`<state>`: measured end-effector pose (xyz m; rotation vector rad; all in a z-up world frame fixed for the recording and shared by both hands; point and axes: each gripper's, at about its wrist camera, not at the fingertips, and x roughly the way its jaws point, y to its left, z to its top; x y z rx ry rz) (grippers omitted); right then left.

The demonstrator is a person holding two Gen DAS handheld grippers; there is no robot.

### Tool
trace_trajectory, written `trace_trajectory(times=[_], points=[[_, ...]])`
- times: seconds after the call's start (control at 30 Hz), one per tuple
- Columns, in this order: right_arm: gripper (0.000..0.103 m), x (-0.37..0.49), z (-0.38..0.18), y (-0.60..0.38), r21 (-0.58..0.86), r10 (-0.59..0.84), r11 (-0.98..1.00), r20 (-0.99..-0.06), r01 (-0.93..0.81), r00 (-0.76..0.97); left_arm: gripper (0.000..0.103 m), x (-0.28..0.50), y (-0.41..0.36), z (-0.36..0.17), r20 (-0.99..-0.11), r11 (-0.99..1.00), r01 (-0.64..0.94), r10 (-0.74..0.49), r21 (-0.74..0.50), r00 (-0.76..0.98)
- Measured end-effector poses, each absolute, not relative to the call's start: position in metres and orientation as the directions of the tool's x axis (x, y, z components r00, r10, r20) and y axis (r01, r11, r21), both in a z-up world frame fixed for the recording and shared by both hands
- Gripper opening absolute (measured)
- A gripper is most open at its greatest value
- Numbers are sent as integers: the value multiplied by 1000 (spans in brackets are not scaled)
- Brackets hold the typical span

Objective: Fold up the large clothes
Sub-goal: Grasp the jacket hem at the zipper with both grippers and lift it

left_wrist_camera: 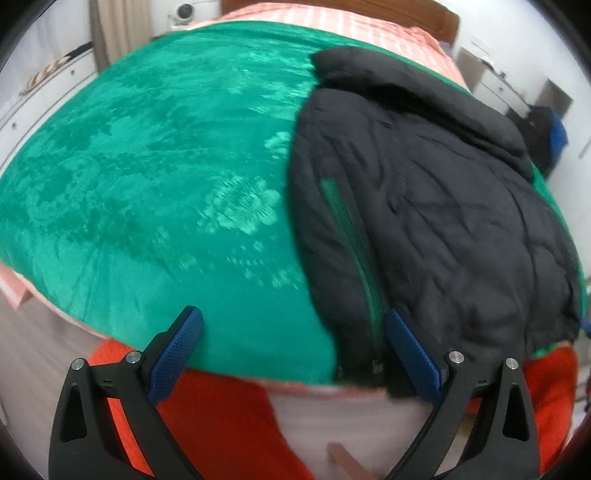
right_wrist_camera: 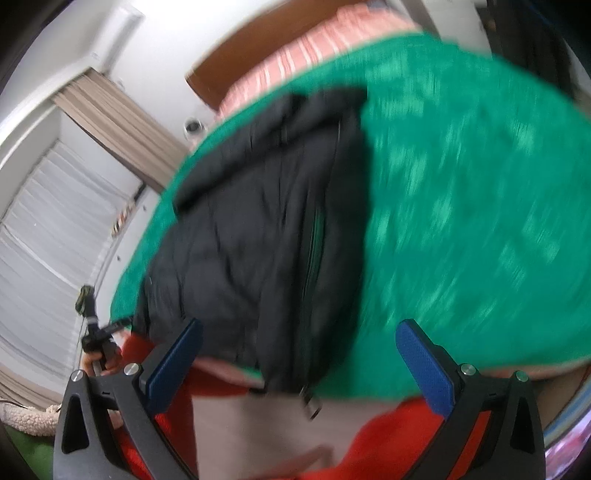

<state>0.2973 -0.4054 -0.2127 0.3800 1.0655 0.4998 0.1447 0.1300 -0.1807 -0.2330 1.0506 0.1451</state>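
Observation:
A black puffer jacket [left_wrist_camera: 424,206] with a green-lined zipper lies folded on a green bed cover [left_wrist_camera: 147,166], its hem at the near bed edge. My left gripper [left_wrist_camera: 291,332] is open and empty, hovering over the bed edge just left of the jacket's hem. In the right wrist view the jacket [right_wrist_camera: 266,229] lies on the green cover [right_wrist_camera: 461,221], blurred by motion. My right gripper [right_wrist_camera: 299,339] is open and empty above the jacket's hem, where a zipper pull [right_wrist_camera: 312,402] hangs over the edge.
The person's orange sleeves [left_wrist_camera: 221,413] show under both grippers. A pink striped sheet [left_wrist_camera: 332,26] and wooden headboard [right_wrist_camera: 229,70] lie at the far end. Curtains [right_wrist_camera: 122,122] and a window are to the left, dark clothes [left_wrist_camera: 546,136] at the right.

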Motion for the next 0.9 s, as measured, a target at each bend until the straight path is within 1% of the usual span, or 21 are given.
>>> trace_trajectory(times=[0.03,0.07,0.1,0.13,0.2,0.23,0.3,0.37,0.4,0.47,0.5,0.53,0.57,0.6,0.63,0.67,0.73,0.83,0.9], points=[[102,299,-221,-395,513,553,833,-748,-208,366,100,138,129,-172,-861,970,-237,69,-61,504],[101,299,-225,-388,509,550,835,-756,-210,355,100,131,132,-165,-841,966,-257,108,-38,530],[100,299,-226,-384,513,555,832,-754,-212,352,100,124,137,-157,-823,960,-276,120,-46,555],[100,300,-227,-379,520,561,827,-748,-213,355,100,119,142,-152,-816,957,-278,98,-79,569],[100,303,-226,-374,524,564,825,-734,-213,378,100,114,150,-145,-805,950,-250,-2,-187,593],[100,306,-227,-373,516,554,831,-738,-205,385,101,114,150,-146,-800,949,-231,-36,-216,599],[100,313,-234,-370,488,512,857,-770,-167,380,101,125,140,-156,-810,958,-188,-70,-217,582],[100,319,-244,-363,458,479,876,-795,-149,373,101,140,122,-176,-848,973,-151,-70,-173,525],[98,320,-247,-359,451,474,879,-800,-152,367,101,147,114,-186,-866,979,-129,-75,-158,495],[91,319,-253,-352,419,444,895,-824,-150,352,100,155,95,-200,-892,989,-77,-80,-127,444],[81,319,-253,-350,400,424,905,-833,-142,355,98,157,88,-202,-898,993,-60,-69,-106,435],[71,318,-253,-352,392,413,910,-837,-133,360,89,159,82,-202,-900,995,-40,-61,-87,433],[64,317,-252,-355,410,426,903,-828,-126,364,82,159,79,-201,-901,996,-27,-68,-88,429],[43,315,-252,-360,441,451,890,-814,-117,366,63,161,76,-202,-905,994,-16,-88,-104,416],[37,314,-251,-366,464,470,879,-803,-110,365,42,162,73,-204,-910,992,-9,-115,-129,398],[35,312,-250,-368,473,478,874,-798,-110,367,37,160,72,-203,-911,992,-10,-114,-128,395],[27,309,-246,-368,468,482,874,-793,-134,374,23,160,66,-201,-910,995,-1,-88,-96,405],[23,302,-237,-361,444,469,882,-794,-158,388,18,156,58,-192,-906,997,-7,-67,-77,418],[21,296,-233,-359,445,474,879,-787,-170,395,16,152,59,-185,-903,996,-13,-75,-89,422]])
